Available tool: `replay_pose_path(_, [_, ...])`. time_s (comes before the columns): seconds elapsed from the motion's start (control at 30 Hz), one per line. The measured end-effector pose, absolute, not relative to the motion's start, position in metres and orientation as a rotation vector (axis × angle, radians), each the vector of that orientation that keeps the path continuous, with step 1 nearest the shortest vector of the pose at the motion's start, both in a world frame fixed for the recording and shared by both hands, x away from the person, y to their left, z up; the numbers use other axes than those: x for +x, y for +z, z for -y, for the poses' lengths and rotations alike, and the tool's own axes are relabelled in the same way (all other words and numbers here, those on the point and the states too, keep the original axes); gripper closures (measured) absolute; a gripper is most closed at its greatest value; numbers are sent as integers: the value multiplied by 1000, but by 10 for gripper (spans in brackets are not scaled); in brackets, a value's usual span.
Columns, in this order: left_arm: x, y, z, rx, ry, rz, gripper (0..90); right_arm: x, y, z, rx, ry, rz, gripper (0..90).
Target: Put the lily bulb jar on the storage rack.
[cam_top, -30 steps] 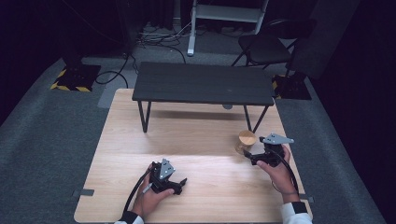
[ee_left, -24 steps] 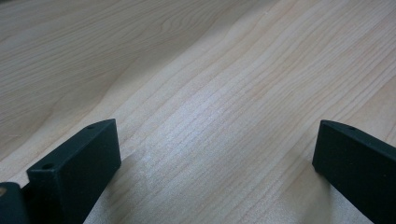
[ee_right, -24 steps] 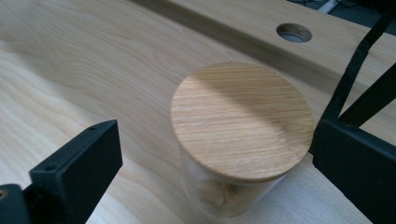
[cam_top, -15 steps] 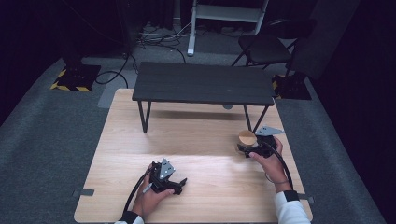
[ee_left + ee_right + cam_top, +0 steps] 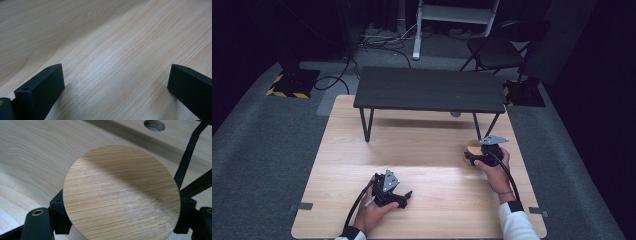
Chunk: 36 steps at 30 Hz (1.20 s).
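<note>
While the right tongs [image 5: 120, 220] have just been closing on the round bamboo lid [image 5: 121, 195], its rim now pinched between both jaws, the hold looks shallow: I judge a tilt during lifting could let the smooth disc slip out. It is a pale, flat, fine-grained circle at about four o'clock on the surface [image 5: 422, 145], near the black bench [image 5: 429, 90]. The left tongs [image 5: 115, 85] rest open and empty.

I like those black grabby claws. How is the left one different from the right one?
The left gripper is open, with bare table between its jaws; the right gripper has just closed on a round bamboo lid. The left sits near the table's front, the right by the black bench. Both are hand-held.
</note>
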State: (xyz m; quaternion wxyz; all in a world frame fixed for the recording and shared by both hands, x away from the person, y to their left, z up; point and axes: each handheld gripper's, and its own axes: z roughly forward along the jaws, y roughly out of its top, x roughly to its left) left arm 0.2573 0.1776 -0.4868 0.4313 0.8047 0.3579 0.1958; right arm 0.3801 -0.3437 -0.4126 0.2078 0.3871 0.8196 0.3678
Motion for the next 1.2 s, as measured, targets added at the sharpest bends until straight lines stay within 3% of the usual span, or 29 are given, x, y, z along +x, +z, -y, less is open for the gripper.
replay_pose_path(0.4, [257,-487,-178,2007,487,-891,8,376,-401,341,1074,1042,-2306,246])
replay_pose_path(0.83, [258,-487,-178,2007,486,-891,8,369,-325,327,947,1108,-2385,246])
replay_pose_path(1.2, [258,-487,-178,2006,486,-891,8,383,-284,313,894,1143,-2398,247])
